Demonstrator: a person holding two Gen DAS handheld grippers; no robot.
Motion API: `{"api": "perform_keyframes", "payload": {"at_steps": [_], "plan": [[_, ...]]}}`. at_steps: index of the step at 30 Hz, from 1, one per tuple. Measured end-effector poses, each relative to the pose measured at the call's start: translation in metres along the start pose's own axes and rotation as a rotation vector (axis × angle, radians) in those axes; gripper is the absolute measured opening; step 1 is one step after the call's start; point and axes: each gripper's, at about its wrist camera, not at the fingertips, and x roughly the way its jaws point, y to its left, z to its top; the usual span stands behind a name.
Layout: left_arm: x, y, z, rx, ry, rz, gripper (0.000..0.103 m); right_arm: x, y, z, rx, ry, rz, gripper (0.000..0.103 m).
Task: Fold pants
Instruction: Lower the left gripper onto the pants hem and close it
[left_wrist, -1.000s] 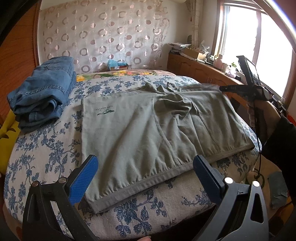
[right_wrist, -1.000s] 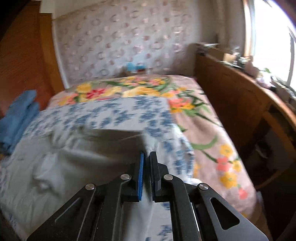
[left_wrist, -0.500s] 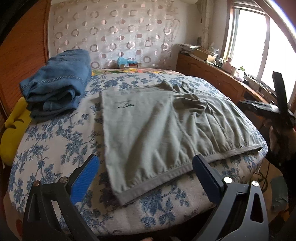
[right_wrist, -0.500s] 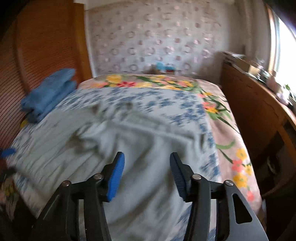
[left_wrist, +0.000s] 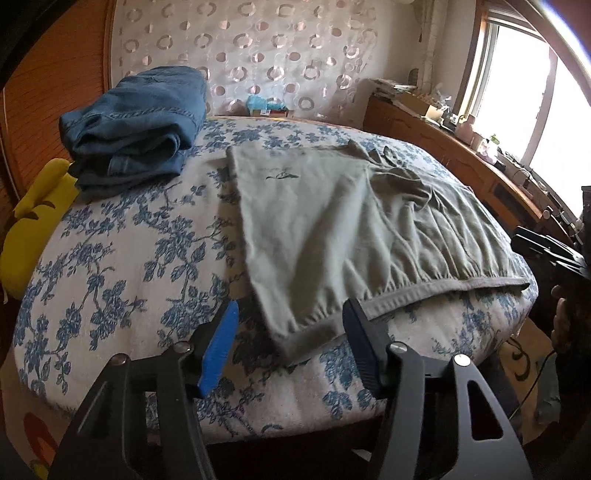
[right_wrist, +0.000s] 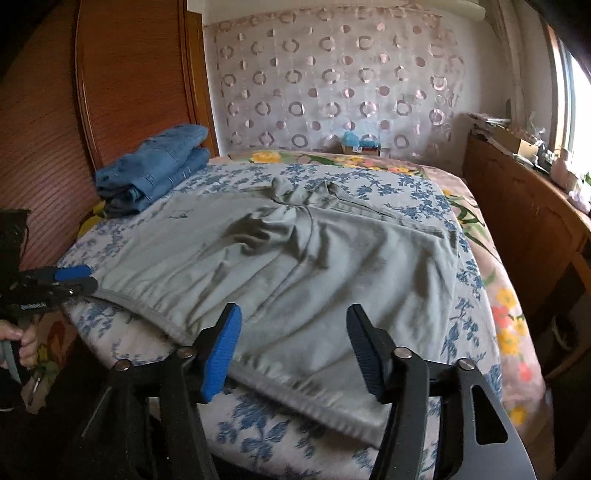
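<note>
Grey-green pants (left_wrist: 332, 229) lie spread flat on the bed (left_wrist: 122, 266), waistband hem along the bed's near edge, the rest running back toward the far edge; centre is rumpled, a bunched ridge near the crotch seam, not smoothed. A small dark logo shows on the cloth toward the bed's left side. Folded blue jeans (left_wrist: 136, 122) sit at the far left corner of the bed, well apart from the pants, a yellow cushion (left_wrist: 33, 229) at the left edge. Left gripper (left_wrist: 291, 343) is over the near-left corner of the waistband, fingers part-way apart and closing, hem corner lying between them but the pads not yet pressing on it as far as the left wrist view shows. Right gripper (right_wrist: 291, 343) sits over the waistband toward the near-right side of the bed, fingers fairly wide and opening, cloth below and between them, nothing pinched. In the right wrist view the left gripper (right_wrist: 74, 278) shows at the hem's far left end, a hand (right_wrist: 18, 341) on its handle. Step in hand, as I read it: getting a two-point grab on the waistband edge for the first fold. Next move likely needs both sets of fingers down onto the hem, pinching all layers, then lifting together so the cloth carries over evenly; the rumpled middle may need flattening first or the fold will trap wrinkles.
</note>
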Motion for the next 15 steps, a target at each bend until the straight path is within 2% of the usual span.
{"api": "perform_keyframes", "payload": {"at_steps": [7,8,11,13,15], "plan": [[0.002,0.001,-0.005,0.007,0.011,0.004,0.043,-0.006,0.008,-0.017,0.008,-0.003,-0.005,0.068],[0.003,0.001,-0.005,0.009,0.012,0.004,0.037,-0.004,0.011,-0.017,0.006,-0.003,-0.008,0.068],[0.005,-0.001,-0.005,0.019,0.016,0.015,0.037,-0.006,0.013,-0.017,0.014,-0.006,-0.009,0.068],[0.006,-0.003,-0.005,0.03,0.016,0.016,0.031,-0.007,0.014,-0.017,0.017,-0.007,-0.01,0.068],[0.005,-0.005,-0.005,0.041,0.012,0.009,0.012,-0.006,0.016,-0.018,0.019,-0.002,-0.009,0.068]]}}
